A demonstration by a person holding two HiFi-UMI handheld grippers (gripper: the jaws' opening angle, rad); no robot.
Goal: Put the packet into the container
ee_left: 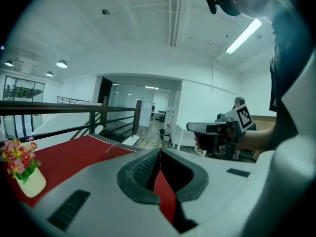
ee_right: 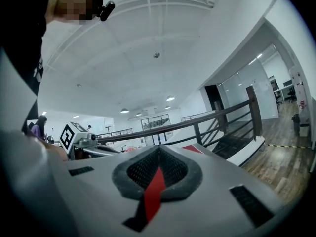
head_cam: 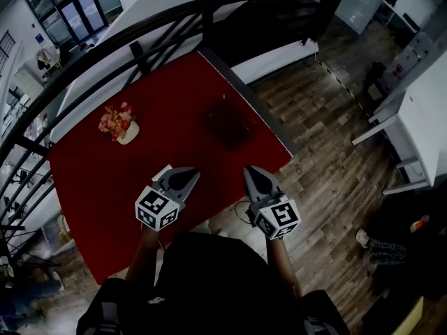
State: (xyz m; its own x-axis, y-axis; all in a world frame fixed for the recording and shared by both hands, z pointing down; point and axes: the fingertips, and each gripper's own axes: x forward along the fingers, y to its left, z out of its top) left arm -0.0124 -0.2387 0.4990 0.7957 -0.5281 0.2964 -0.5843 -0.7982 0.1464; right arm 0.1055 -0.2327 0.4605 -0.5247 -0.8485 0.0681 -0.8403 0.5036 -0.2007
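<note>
Where the person's arms reach out at the bottom of the head view, the grey left tool (head_cam: 193,175) and the grey right tool (head_cam: 248,169) hang side by side over the near edge of the red tabletop (head_cam: 105,180). Each has its jaws pressed together on nothing. Farther out, near the frame's middle, a dark see-through container (head_cam: 229,124) stands on the tabletop; the packet cannot be made out. At upper left sits a cream pot of pink and red flowers (head_cam: 120,124), with a black metal railing (head_cam: 136,47) beyond.
</note>
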